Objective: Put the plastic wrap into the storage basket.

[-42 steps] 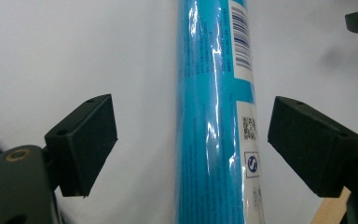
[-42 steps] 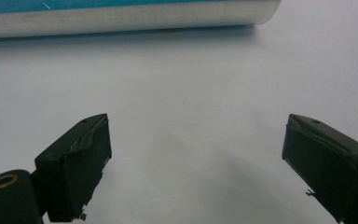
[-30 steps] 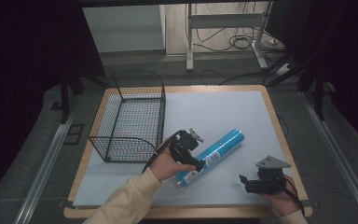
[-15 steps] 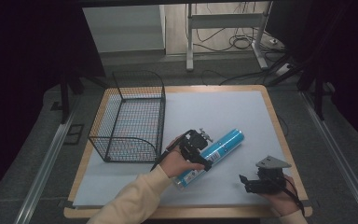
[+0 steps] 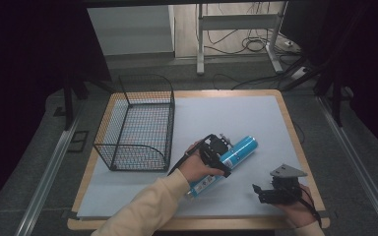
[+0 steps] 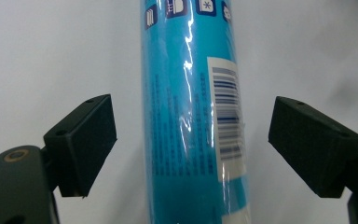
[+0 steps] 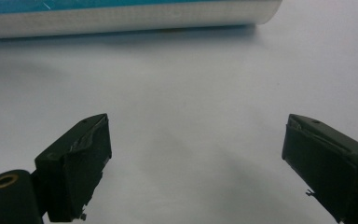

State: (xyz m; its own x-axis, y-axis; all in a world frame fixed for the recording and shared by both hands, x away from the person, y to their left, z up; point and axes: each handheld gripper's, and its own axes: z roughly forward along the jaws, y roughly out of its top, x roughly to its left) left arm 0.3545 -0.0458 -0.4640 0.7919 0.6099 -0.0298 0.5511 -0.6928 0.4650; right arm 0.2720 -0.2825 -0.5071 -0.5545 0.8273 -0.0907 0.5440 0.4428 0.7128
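A black wire basket stood empty on the left of the white-covered surface, its long side running away from the person. Cables lay on the floor beyond.

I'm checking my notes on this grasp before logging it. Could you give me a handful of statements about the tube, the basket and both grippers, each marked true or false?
1. The left gripper has its jaws open on either side of the blue tube, not yet closed on it. True.
2. The blue tube lies inside the wire basket. False: it lies on the white table cover, right of the basket.
3. The right gripper holds nothing. True.
4. The wire basket has things in it. False: it is empty.
5. The right gripper is clamped on the tube's end. False: its jaws are open, apart from the tube.
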